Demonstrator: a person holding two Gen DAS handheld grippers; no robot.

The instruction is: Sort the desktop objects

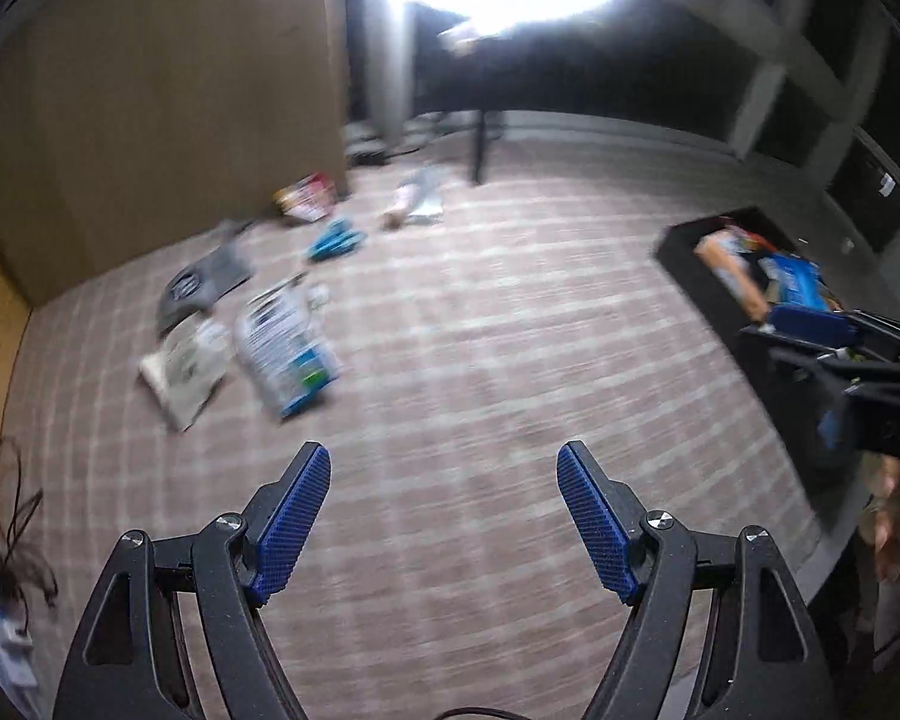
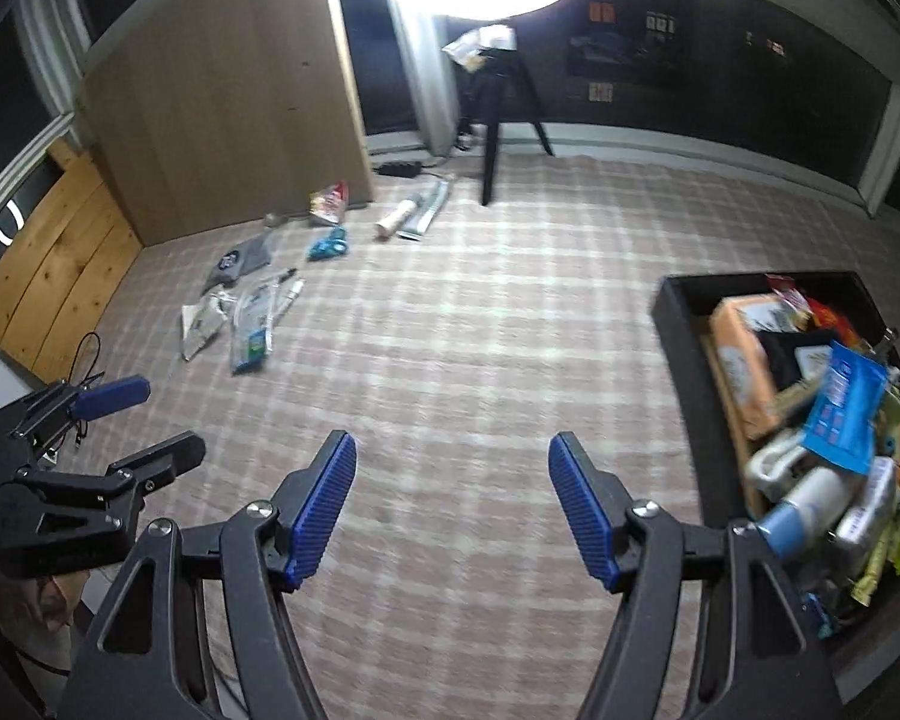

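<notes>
A: Is anything held right now?

B: No. The left gripper has its jaws spread wide, and nothing is between them. The right gripper is the same, wide and empty.

A: Where are the things to be sorted?

B: A little pile is seen far off on the left of the checked cloth over the desk. A clear packet with a blue end lies nearest. A white packet is just beside it on the left. A grey pouch and a small blue thing lie farther back. A red snack bag leans near the wooden board, and a white tube lies to its right.

A: And where should they go?

B: Most likely into the black box on the right, which is already piled high with packets.

A: How can the next pick be done well?

B: The nearest packet should probably be picked first. The left view is blurred, so the gripper should be slowed down before it is lowered. The jaws should be kept wide until the packet is between them. An edge should be pinched, since flat packets may slip. The other packets should not be bumped.
</notes>
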